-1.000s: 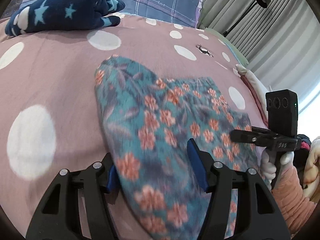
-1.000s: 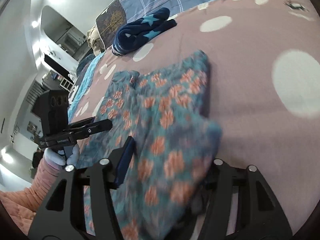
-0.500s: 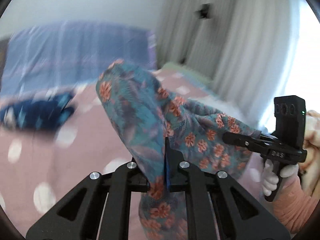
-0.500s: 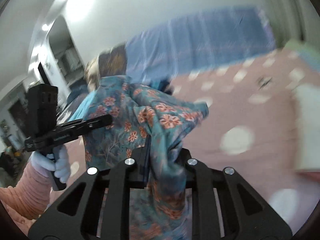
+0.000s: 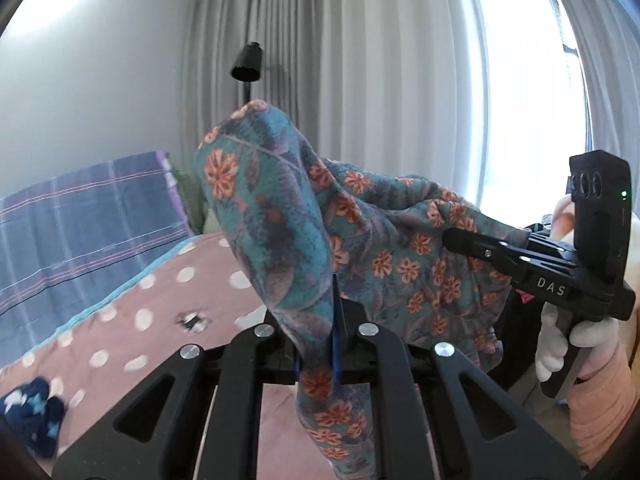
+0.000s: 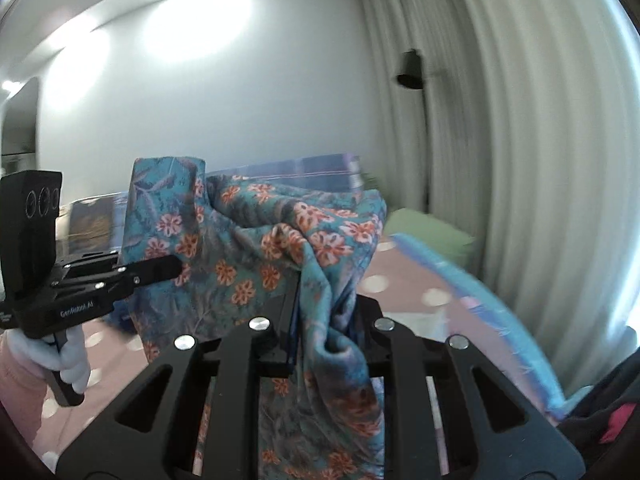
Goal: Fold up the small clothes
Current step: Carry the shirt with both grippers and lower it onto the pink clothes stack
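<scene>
A teal garment with orange flowers [image 5: 380,240] hangs in the air between my two grippers, above the pink dotted bedspread [image 5: 160,304]. My left gripper [image 5: 334,312] is shut on one edge of it, the cloth bunched over the blue pads and hanging below. My right gripper [image 6: 320,316] is shut on the other edge of the floral garment [image 6: 256,248]. In the left wrist view the right gripper [image 5: 452,238] reaches in from the right, held by a white-gloved hand [image 5: 560,344]. In the right wrist view the left gripper [image 6: 176,266] reaches in from the left.
A dark blue star-patterned garment [image 5: 32,412] lies on the bed at the lower left. A blue plaid pillow [image 5: 80,224] sits at the headboard end. A black floor lamp [image 5: 248,68] stands before grey curtains [image 5: 360,80]. The bedspread's light blue edge [image 6: 480,304] runs on the right.
Both grippers closed on the floral garment as it lay flat on the bed, then lifted it up into the air. The views now tilt toward the wall and curtains.
</scene>
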A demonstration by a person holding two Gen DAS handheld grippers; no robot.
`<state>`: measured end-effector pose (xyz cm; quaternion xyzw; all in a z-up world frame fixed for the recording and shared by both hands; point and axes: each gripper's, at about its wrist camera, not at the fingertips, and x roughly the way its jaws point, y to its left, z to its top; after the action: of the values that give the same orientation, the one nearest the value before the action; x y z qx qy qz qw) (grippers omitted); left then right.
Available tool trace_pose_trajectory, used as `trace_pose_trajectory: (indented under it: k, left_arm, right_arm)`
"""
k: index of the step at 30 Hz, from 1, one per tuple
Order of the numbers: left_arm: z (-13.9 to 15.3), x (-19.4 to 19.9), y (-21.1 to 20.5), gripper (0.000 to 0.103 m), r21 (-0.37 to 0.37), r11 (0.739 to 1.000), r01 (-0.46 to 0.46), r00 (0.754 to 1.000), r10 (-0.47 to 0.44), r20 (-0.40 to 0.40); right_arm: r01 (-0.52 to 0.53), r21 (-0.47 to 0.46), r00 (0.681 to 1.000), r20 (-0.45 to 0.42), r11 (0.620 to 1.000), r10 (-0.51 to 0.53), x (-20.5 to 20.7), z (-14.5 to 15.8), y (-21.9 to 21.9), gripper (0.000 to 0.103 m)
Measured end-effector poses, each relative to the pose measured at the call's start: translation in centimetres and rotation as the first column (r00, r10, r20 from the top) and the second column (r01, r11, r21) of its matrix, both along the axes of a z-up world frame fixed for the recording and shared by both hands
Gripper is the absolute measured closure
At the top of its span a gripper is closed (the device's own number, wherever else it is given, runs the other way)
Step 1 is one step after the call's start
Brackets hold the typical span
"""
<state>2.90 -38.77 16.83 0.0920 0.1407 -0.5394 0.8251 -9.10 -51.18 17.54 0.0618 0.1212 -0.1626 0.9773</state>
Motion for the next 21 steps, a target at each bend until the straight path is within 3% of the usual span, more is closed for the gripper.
trace_pose_trajectory:
  k: [5, 7, 8, 9, 11, 12, 13, 15, 17, 19, 21]
  left_arm:
    - [-2.2, 4.4, -6.9, 0.092, 0.036, 0.999, 0.013, 1.000, -0.012, -0.022]
    - [-4.4, 7.6, -10.0, 0.086, 0.045, 0.999, -0.019, 0.999, 0.021, -0.037]
    - [-5.5, 9.0, -11.1, 0.066, 0.056, 0.997, -0.045, 0.998, 0.048, -0.046]
    - [-8.0, 11.2, -12.9, 0.043, 0.102, 0.987, -0.123, 0.989, 0.130, -0.065]
    - [-12.3, 14.0, -14.6, 0.041, 0.201, 0.962, -0.186, 0.969, 0.214, -0.124]
    - [-14.0, 14.8, -15.0, 0.041, 0.234, 0.954, -0.187, 0.962, 0.226, -0.151]
    - [-16.7, 15.3, -15.3, 0.041, 0.272, 0.947, -0.169, 0.958, 0.223, -0.183]
    - [-20.7, 15.2, -16.2, 0.038, 0.352, 0.928, -0.126, 0.965, 0.196, -0.172]
    - [-23.0, 14.1, -15.5, 0.033, 0.311, 0.939, -0.147, 0.980, 0.181, -0.085]
    - [-23.5, 14.8, -14.7, 0.033, 0.288, 0.948, -0.133, 0.971, 0.183, -0.155]
    - [-23.6, 16.3, -14.5, 0.033, 0.279, 0.953, -0.120, 0.950, 0.192, -0.246]
  right_arm:
    - [0.095, 0.019, 0.995, -0.043, 0.995, -0.094, 3.3, -0.9, -5.6, 0.085]
    - [0.139, 0.033, 0.986, -0.098, 0.990, -0.135, 6.1, -2.4, -8.9, 0.076]
    - [0.174, 0.031, 0.977, -0.131, 0.984, -0.168, 7.4, -3.3, -9.9, 0.052]
    - [0.270, 0.032, 0.943, -0.210, 0.962, -0.258, 9.3, -5.0, -12.2, 0.033]
    - [0.436, 0.033, 0.846, -0.356, 0.899, -0.398, 12.0, -9.6, -15.0, 0.039]
    - [0.449, 0.049, 0.832, -0.387, 0.892, -0.397, 12.4, -11.1, -15.6, 0.041]
    - [0.445, 0.077, 0.832, -0.404, 0.892, -0.380, 12.5, -12.7, -15.9, 0.041]
    - [0.412, 0.086, 0.836, -0.431, 0.907, -0.339, 12.5, -15.7, -15.4, 0.041]
    - [0.387, 0.037, 0.807, -0.498, 0.922, -0.318, 13.1, -18.7, -14.4, 0.042]
    - [0.386, -0.013, 0.801, -0.490, 0.922, -0.342, 12.6, -21.0, -13.8, 0.042]
    - [0.408, 0.040, 0.813, -0.472, 0.912, -0.343, 12.3, -21.3, -13.6, 0.042]
